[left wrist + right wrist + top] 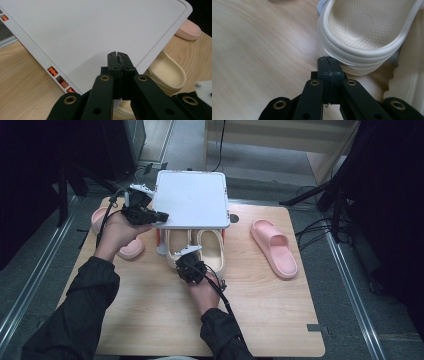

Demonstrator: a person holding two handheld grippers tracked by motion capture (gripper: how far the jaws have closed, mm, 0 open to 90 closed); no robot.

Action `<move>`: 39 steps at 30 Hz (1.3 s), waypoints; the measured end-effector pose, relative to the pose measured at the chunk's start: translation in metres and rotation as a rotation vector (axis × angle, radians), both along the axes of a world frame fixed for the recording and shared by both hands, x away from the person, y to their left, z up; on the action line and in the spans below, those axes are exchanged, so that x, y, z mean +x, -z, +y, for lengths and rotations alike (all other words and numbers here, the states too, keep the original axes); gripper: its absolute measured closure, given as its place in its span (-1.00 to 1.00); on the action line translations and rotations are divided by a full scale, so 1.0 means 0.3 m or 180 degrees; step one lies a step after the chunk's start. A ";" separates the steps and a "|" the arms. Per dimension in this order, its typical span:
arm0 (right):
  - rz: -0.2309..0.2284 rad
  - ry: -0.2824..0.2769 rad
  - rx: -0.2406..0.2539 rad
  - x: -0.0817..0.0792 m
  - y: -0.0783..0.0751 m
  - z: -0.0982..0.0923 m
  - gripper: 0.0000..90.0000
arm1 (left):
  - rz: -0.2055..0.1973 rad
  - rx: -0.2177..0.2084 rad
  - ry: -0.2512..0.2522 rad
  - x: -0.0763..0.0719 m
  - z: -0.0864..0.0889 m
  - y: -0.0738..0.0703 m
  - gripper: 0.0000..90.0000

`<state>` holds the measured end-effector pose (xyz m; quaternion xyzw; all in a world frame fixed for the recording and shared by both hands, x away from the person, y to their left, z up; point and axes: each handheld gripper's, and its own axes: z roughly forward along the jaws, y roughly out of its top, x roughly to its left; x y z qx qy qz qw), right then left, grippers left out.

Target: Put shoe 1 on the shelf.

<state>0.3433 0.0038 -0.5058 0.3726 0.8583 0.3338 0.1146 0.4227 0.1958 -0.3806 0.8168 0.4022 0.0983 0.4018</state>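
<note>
cream slippers [196, 249] are sitting side by side on the bottom level of a small white shoe rack [192, 199], toes tucked in under the top shelf and heels poking out toward me. the rack is at the far middle of the wooden table [270, 310], with orange posts [158, 238] holding the shelf up.

my right gripper [328, 60] is pinched completely shut with nothing in it. in the right gripper view its tip is right at the ribbed heel edge of the left cream slipper [364, 32], low near the table top. looks like it's touching or just about, can't say for sure.

my left gripper [117, 55] is also closed tight, empty, and the tip sits over the near left corner of the rack's flat white top. in the high view that hand [120, 227] is up at the rack's left edge.

other stuff around: one pink slipper [273, 247] lying on the table well off to the right of the rack, and another pink slipper [131, 248] on the left, mostly hidden under my left hand.
</note>
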 end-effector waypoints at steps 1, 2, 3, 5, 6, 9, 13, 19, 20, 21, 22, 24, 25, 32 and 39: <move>-0.0034 0.0017 -0.0017 0.010 0.003 0.006 1.00 | 0.0003 -0.0004 -0.0003 0.000 0.000 0.000 0.98; -0.0051 0.0046 0.0002 0.019 0.004 0.012 1.00 | 0.0003 -0.0006 -0.0004 0.000 0.000 0.000 0.98; -0.0053 0.0081 0.0009 0.031 0.005 0.016 1.00 | 0.0004 -0.0009 -0.0005 0.000 0.000 0.000 0.98; -0.0046 0.0126 0.0072 0.051 0.007 0.021 1.00 | 0.0016 -0.0016 -0.0002 0.000 0.002 0.000 0.98; -0.0056 0.0164 0.0082 0.066 0.008 0.025 1.00 | 0.0014 -0.0016 -0.0002 -0.001 0.002 0.001 0.98; -0.0062 0.0216 0.0092 0.094 0.008 0.038 1.00 | 0.0012 -0.0017 -0.0002 -0.001 0.001 0.001 0.98; -0.0094 0.0262 0.0089 0.120 0.016 0.058 0.99 | 0.0011 -0.0013 -0.0002 -0.002 0.001 0.000 0.98; -0.0044 0.0299 0.0177 0.122 0.022 0.055 0.99 | 0.0004 -0.0016 -0.0012 -0.003 0.002 0.001 0.98; -0.0026 0.0280 0.0190 0.115 0.019 0.051 0.99 | 0.0004 -0.0015 -0.0019 -0.003 0.002 0.001 0.98; -0.0031 0.0269 0.0191 0.104 0.014 0.045 0.99 | 0.0006 -0.0018 -0.0023 -0.003 0.001 0.001 0.98; -0.0047 0.0258 0.0193 0.096 0.009 0.039 0.99 | 0.0010 -0.0020 -0.0024 -0.003 0.001 0.001 0.98; -0.0021 0.0232 0.0246 0.070 -0.004 0.018 0.99 | 0.0015 -0.0021 -0.0027 -0.003 0.002 0.001 0.98; -0.0035 0.0209 0.0241 0.052 -0.012 0.002 0.99 | 0.0021 -0.0027 -0.0025 -0.003 0.003 0.001 0.98; -0.0019 0.0119 0.0290 -0.081 -0.042 -0.120 0.97 | 0.0021 -0.0030 -0.0037 -0.004 0.002 0.001 0.98; 0.0040 0.0145 0.0258 -0.171 -0.041 -0.249 0.94 | 0.0014 -0.0035 -0.0046 -0.005 0.001 0.002 0.98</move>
